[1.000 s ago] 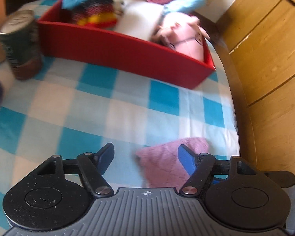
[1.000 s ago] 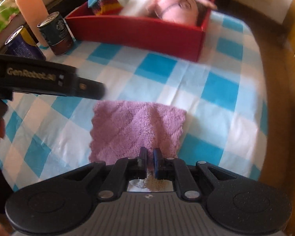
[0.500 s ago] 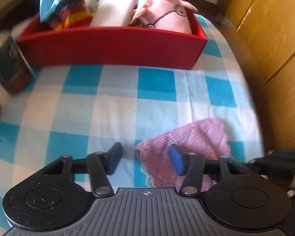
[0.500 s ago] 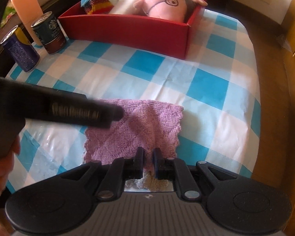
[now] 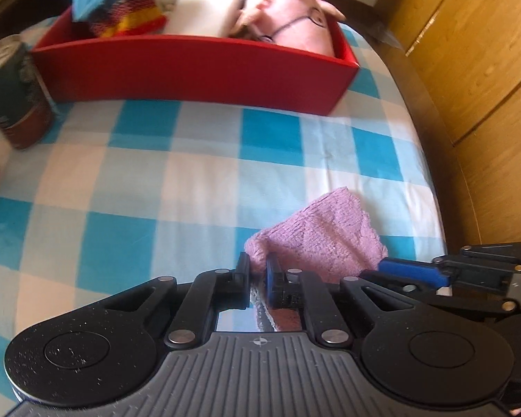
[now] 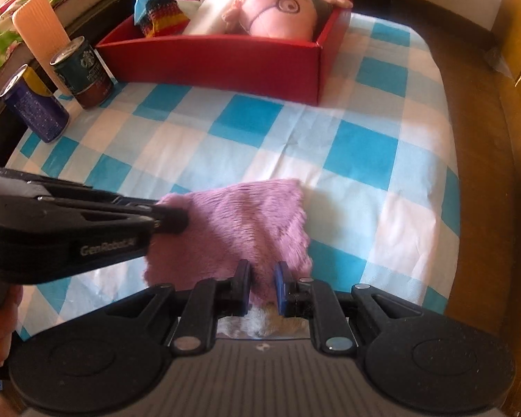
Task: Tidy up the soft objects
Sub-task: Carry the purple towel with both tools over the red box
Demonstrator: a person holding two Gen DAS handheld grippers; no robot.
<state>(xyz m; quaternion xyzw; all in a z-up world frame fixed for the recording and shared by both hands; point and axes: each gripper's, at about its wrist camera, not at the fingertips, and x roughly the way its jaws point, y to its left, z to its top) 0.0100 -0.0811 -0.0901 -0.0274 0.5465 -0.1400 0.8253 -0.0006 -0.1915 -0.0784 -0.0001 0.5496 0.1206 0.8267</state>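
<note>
— Where are we?
— On the counter (image 6: 364,146), short of the red tray (image 6: 225,55), my purple cloth (image 6: 246,222) is pinched by both: left gripper (image 5: 258,272) just clamped a corner, right gripper (image 6: 263,286) clenched on its edge.
— Next?
— I'd lift together, probably to fold.

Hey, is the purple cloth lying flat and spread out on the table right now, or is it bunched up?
Bunched up. The purple cloth is pinched by the left gripper and right gripper, with one corner puckered off the checked tablecloth.
</note>
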